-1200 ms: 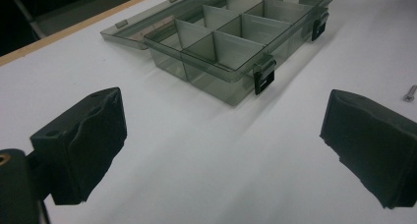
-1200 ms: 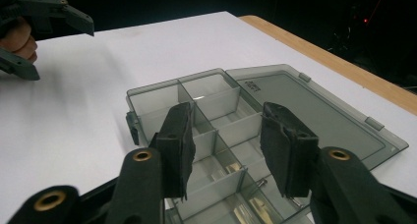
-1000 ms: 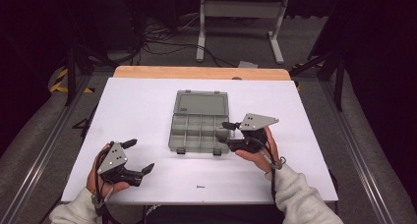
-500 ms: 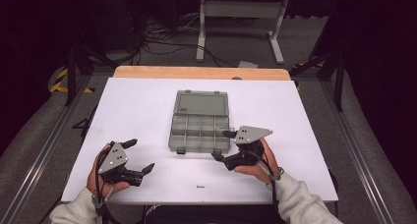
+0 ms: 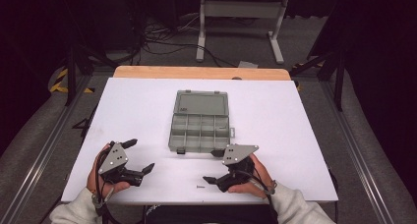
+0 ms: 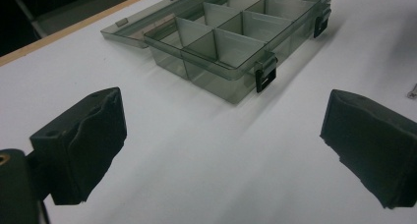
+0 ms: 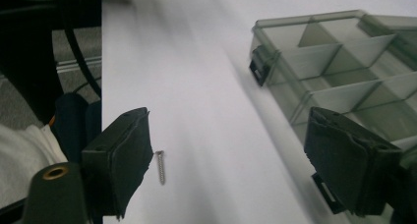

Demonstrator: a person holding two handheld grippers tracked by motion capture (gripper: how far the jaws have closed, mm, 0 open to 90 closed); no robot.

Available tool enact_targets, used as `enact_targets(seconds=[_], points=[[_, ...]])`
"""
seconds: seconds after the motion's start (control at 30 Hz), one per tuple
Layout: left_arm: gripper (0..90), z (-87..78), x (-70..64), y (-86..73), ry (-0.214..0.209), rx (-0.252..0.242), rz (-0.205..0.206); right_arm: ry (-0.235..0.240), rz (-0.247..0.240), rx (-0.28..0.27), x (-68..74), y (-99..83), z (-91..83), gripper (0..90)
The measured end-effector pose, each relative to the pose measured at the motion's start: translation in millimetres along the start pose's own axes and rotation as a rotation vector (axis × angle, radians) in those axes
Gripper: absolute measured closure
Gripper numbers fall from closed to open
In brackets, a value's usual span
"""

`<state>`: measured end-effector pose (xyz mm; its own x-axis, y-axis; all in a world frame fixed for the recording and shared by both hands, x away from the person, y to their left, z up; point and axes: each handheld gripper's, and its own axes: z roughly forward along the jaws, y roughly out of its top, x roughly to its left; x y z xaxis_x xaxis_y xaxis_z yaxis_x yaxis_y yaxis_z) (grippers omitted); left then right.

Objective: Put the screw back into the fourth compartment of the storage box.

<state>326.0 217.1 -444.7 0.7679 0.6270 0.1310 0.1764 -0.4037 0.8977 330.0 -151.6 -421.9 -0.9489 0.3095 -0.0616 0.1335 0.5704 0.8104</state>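
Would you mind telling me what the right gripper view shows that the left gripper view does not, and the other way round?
Right gripper view alone: a small silver metal screw lying on the white table beside one pad of the open right gripper, plus a white sleeve at the table edge. Left gripper view alone: the open left gripper and the box's flat open lid. Shared: the translucent grey plastic compartment box with black latches.

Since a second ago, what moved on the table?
The right gripper pulled back from beside the organizer box toward the table's near edge, jaws open, now close to the small screw. Nothing was grasped. The left gripper stayed put and open; the box stayed open.
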Motion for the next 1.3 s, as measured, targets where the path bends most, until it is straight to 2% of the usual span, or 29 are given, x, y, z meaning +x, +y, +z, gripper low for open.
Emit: enact_targets(seconds=[0.27, 0.3, 0.4, 0.43, 0.53, 0.87, 0.97, 1.17, 1.3], points=[[4.1, -0.1, -0.1, 0.0, 0.0, 0.0, 0.001, 0.061, -0.009, 0.043, 7.0, -4.7, 14.1, 27.8], [4.1, -0.2, -0.1, 0.0, 0.0, 0.0, 0.001, 0.081, -0.014, 0.058, 9.0, -6.5, 18.8, 29.3], [4.1, -0.2, -0.2, 0.0, 0.0, 0.0, 0.001, 0.09, -0.02, 0.073, 11.5, -8.0, 23.1, 31.2], [4.1, -0.2, -0.1, 0.0, -0.001, 0.0, 0.001, 0.106, -0.026, 0.083, 14.0, -8.8, 26.7, 34.9], [4.1, -0.1, -0.3, 0.0, -0.002, 0.002, 0.001, 0.11, -0.029, 0.087, 15.4, -9.5, 29.5, 37.7], [4.3, 0.4, -0.6, -0.1, -0.002, 0.005, 0.002, 0.118, -0.05, 0.126, 16.5, -15.3, 42.1, 60.3], [4.3, 0.3, -0.4, -0.1, -0.004, 0.005, 0.005, 0.129, -0.051, 0.129, 16.5, -15.7, 42.9, 65.3], [4.3, 0.4, -0.6, 0.1, -0.005, 0.01, 0.008, 0.135, -0.058, 0.135, 16.4, -15.1, 42.9, 83.2], [4.3, 0.6, -0.9, 0.3, -0.006, 0.012, 0.012, 0.133, -0.047, 0.136, 15.9, -15.1, 43.2, 88.5]])
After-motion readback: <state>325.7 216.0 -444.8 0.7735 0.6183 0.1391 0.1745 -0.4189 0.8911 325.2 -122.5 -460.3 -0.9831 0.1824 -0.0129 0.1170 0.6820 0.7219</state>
